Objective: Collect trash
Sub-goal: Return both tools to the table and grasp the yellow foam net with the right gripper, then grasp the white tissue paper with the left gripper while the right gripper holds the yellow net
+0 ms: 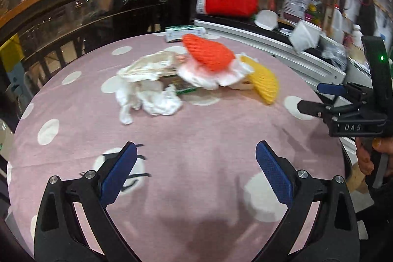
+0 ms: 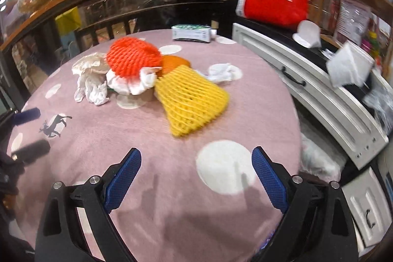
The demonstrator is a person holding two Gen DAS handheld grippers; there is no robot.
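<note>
A heap of trash lies mid-table on the pink dotted cloth (image 1: 196, 139): crumpled white tissues (image 1: 149, 92), an orange foam net (image 1: 208, 53) on a white wrapper, and a yellow foam net (image 1: 264, 82). In the right wrist view the yellow foam net (image 2: 191, 104) is nearest, with the orange foam net (image 2: 132, 60), the tissues (image 2: 92, 82) and another white wad (image 2: 222, 71) behind it. My left gripper (image 1: 196, 163) is open, empty, short of the heap. My right gripper (image 2: 196, 168) is open and empty too; it also shows in the left wrist view, right gripper (image 1: 312, 100), held by a hand.
A green-and-white box (image 2: 191, 32) lies at the table's far edge. A white cabinet (image 2: 307, 90) with drawers stands to the right, carrying a red bag (image 2: 277, 4) and white paper items. A dark wooden railing (image 1: 73, 16) with a red vase runs behind.
</note>
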